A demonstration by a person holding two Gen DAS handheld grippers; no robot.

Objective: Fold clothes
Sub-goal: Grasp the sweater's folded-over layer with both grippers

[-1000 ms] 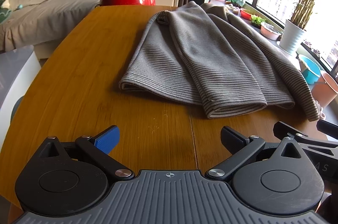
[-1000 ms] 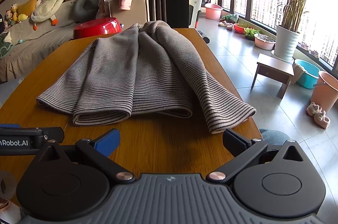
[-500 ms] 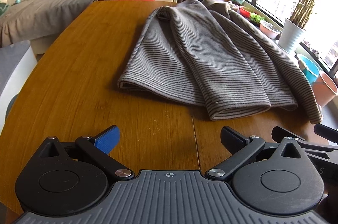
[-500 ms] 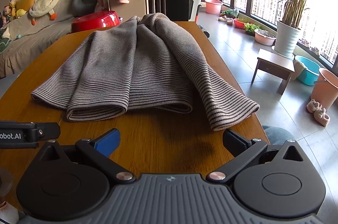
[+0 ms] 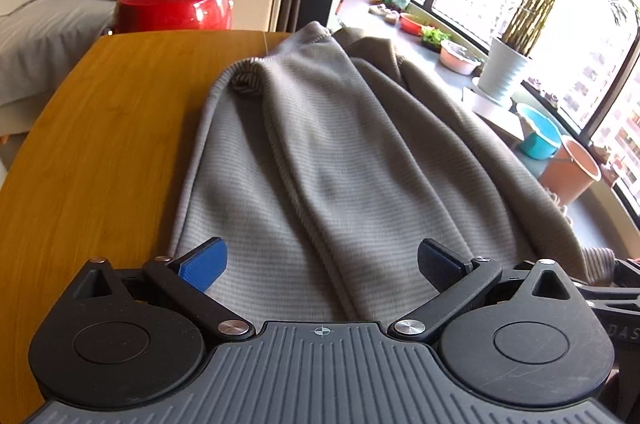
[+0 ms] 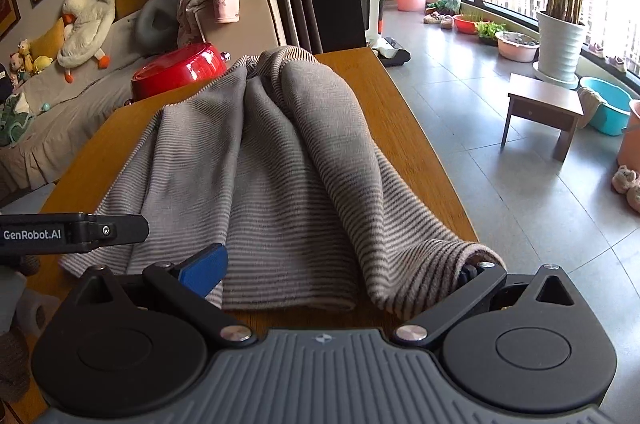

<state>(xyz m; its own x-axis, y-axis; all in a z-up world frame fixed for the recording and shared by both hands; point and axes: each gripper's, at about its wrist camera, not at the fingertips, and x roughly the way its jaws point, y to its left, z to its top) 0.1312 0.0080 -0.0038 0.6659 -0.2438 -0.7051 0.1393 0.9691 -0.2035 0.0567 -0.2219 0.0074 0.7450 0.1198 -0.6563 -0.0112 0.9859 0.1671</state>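
Both grippers have advanced from the bare near edge of the worktop (image 5: pixel 100 128) to the near hem of the striped grey sweater (image 5: pixel 320 164); half a second ago wood still showed between the fingers and the cloth.

Left gripper (image 5: pixel 322 258): jaws spread wide, unchanged in opening. They now straddle the rolled central fold of the sweater, with cloth between and beneath the blue pads. Nothing is clamped yet.

Right gripper (image 6: pixel 340 272): jaws likewise wide apart. The left pad lies over the hem; the right finger is hidden under the end of the sleeve (image 6: pixel 420 264), which drapes onto it. Whether that finger is inside the cuff cannot be told.

The sweater lies lengthwise along the worktop, collar end far, near the red pot (image 6: pixel 180 68), and the sleeve runs along the right edge.

Judgement: the approach looks finished and both tools are set for a hem grasp. Closing should come next, then carrying the hem toward the collar.
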